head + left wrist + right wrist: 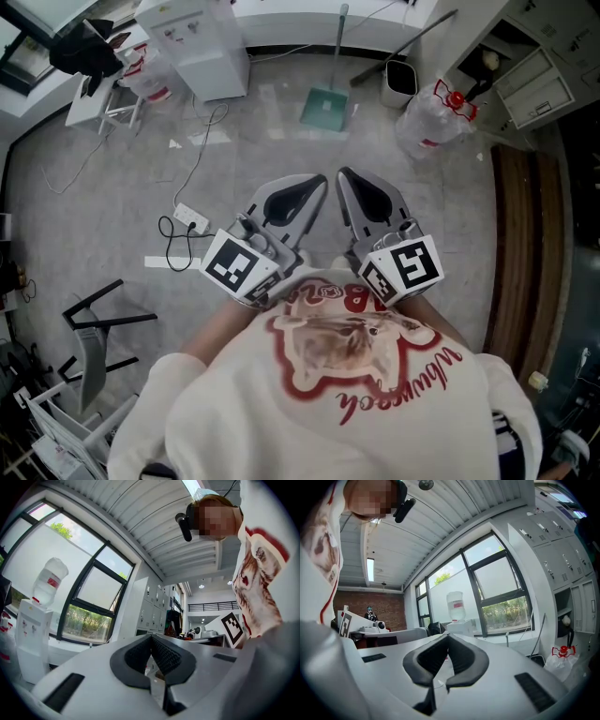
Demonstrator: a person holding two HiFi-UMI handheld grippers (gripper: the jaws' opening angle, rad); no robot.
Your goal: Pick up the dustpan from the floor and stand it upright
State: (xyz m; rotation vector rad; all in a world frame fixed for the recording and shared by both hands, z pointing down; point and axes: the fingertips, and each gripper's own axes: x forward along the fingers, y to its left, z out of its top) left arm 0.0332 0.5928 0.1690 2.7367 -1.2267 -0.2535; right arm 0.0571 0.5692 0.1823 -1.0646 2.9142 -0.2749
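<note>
The head camera looked steeply down onto the floor (262,141), with the left gripper (317,186) and right gripper (345,178) close beneath. Each gripper camera sat right behind its own jaws, facing roughly level toward the windows (84,583) (497,588). All three views shared the water dispenser (202,47) (33,639) (457,616).

A green dustpan (326,108) with a long grey handle was seen on the floor at 12 o'clock. The pan was set nearest, and the handle was pointed away toward 12 o'clock. Nothing was touching it.
</note>
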